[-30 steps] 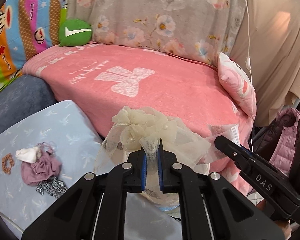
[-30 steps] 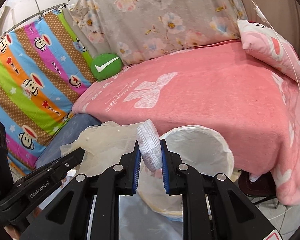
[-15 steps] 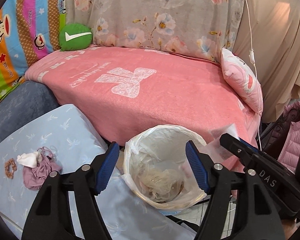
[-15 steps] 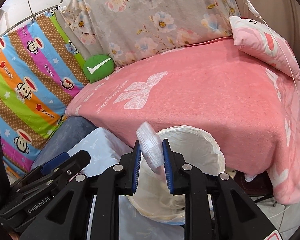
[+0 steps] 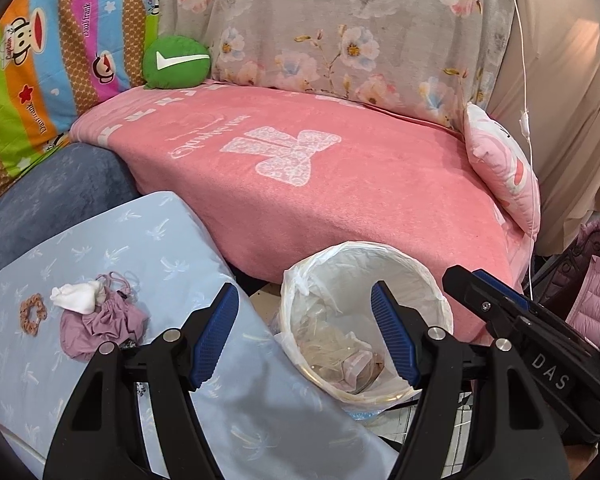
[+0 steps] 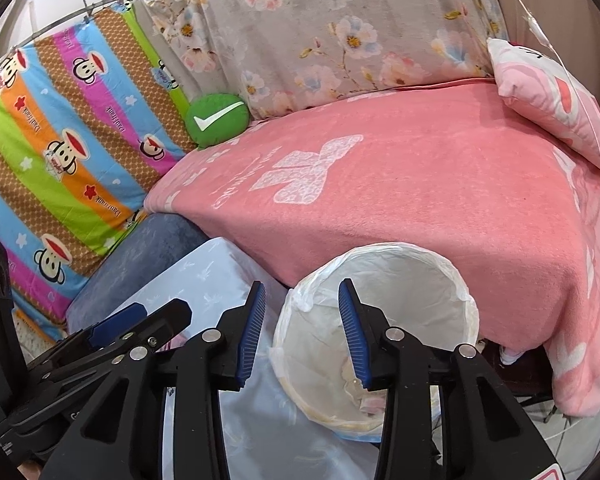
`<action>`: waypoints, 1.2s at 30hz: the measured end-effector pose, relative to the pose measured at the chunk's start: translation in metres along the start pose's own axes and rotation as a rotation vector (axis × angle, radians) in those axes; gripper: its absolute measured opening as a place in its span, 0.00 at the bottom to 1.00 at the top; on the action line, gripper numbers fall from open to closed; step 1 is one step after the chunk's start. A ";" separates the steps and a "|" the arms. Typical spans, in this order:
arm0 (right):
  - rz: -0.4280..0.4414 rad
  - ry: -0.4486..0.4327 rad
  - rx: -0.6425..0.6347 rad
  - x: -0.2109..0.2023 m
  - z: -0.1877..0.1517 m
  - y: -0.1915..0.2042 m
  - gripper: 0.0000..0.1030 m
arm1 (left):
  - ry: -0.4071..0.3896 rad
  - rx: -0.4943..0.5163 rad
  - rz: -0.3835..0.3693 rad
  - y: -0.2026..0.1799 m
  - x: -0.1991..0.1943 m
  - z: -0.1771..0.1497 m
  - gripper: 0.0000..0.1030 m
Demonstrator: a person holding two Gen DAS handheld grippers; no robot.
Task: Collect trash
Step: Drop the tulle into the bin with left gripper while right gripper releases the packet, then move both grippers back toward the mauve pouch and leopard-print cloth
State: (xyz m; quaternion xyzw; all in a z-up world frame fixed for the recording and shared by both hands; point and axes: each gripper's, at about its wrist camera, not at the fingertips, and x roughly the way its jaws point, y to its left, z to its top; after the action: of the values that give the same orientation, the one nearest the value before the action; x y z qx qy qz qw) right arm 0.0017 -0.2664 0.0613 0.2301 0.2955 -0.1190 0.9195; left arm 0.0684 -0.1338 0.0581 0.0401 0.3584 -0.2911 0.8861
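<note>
Moved: cream tulle bow and white pad, gripped a second ago, now lie in trash bin (image 5: 420,268).
Hidden: bin contents tangled, indistinct.
Left gripper (image 5: 300,338): jaws apart, empty.
Right gripper (image 6: 302,332): jaws opening, empty.

Black gripper (image 5: 302,336) frames, blue ribbed pads (image 5: 214,332), silver screws, "DAS" lettering.

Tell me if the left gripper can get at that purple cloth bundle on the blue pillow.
Probably yes. The left gripper is open and empty, and the purple cloth bundle lies uncovered beside its near finger, with only a white scrap resting on it.
</note>
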 end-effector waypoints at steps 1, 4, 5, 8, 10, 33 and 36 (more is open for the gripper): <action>-0.007 0.000 -0.013 0.000 -0.001 0.004 0.39 | 0.000 -0.004 0.005 0.002 -0.001 -0.001 0.64; -0.010 0.012 -0.043 0.002 -0.005 0.012 0.40 | 0.002 -0.020 0.014 0.010 -0.003 -0.005 0.64; -0.007 0.018 -0.048 0.003 -0.007 0.015 0.40 | 0.003 -0.027 0.018 0.013 -0.004 -0.007 0.64; -0.003 0.032 -0.064 0.005 -0.011 0.022 0.40 | 0.007 -0.048 0.028 0.022 -0.006 -0.010 0.64; 0.000 0.044 -0.074 0.007 -0.015 0.028 0.40 | 0.008 -0.062 0.037 0.029 -0.008 -0.013 0.64; 0.069 0.166 -0.228 0.042 -0.063 0.120 0.48 | 0.031 -0.261 0.187 0.139 -0.031 -0.056 0.74; 0.078 0.183 -0.245 0.048 -0.071 0.133 0.51 | 0.038 -0.297 0.208 0.157 -0.034 -0.063 0.75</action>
State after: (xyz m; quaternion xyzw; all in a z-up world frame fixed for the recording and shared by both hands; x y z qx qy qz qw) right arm 0.0528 -0.1206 0.0284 0.1375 0.3811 -0.0247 0.9139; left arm 0.0961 0.0306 0.0122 -0.0488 0.4079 -0.1407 0.9008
